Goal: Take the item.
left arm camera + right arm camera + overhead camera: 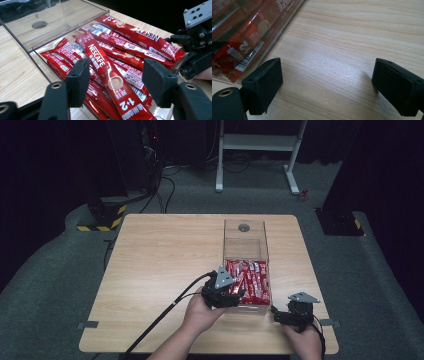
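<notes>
The left gripper (113,77), jaws apart and empty, straddles the top sachet (107,72), which runs near-to-far between them.

A heap of long red coffee sachets (117,45), printed with white lettering and a cup picture, lies crisscrossed in the near half of a clear plastic box (245,240) on the right part of the table. The topmost sachet (107,75) lies flat and runs lengthwise across the pile, its "1+2" end over the box's near wall. The box stands upright, its clear lid pushed back over the far half, a round hole in it.
</notes>
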The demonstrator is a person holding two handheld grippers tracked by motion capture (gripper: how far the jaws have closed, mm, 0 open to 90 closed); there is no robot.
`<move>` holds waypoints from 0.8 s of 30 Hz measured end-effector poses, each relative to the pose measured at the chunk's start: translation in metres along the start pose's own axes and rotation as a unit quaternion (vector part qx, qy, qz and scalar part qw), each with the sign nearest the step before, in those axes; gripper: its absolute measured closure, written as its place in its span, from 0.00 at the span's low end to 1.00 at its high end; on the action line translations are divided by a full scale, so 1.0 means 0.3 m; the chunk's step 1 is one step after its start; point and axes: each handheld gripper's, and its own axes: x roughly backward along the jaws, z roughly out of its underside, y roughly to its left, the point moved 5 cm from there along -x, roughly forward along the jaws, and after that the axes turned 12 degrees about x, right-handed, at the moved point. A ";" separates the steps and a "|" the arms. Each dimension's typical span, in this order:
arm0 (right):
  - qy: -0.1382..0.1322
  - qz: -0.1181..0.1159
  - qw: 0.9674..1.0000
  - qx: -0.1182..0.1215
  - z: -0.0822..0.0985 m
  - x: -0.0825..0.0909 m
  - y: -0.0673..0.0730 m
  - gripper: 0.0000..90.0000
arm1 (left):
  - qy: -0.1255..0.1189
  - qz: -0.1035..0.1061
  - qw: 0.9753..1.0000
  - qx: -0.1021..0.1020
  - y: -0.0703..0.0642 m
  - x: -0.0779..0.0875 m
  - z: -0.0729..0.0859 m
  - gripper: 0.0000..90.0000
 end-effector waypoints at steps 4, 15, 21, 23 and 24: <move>0.001 0.000 1.000 0.000 0.000 0.000 0.001 0.11 | 0.001 -0.006 1.000 0.005 0.007 -0.009 0.008 0.51; 0.000 0.000 1.000 0.001 0.000 0.000 0.001 0.11 | 0.002 -0.006 1.000 0.020 0.018 -0.017 0.046 0.63; 0.001 -0.001 1.000 0.001 0.000 0.000 0.001 0.11 | -0.007 -0.005 1.000 0.030 0.017 -0.014 0.052 0.70; 0.001 -0.001 1.000 0.001 0.000 0.000 0.002 0.11 | -0.010 -0.006 0.999 0.035 0.020 -0.011 0.053 0.73; 0.001 -0.001 1.000 0.001 0.000 0.000 0.002 0.11 | -0.011 -0.006 0.999 0.035 0.022 -0.010 0.054 0.73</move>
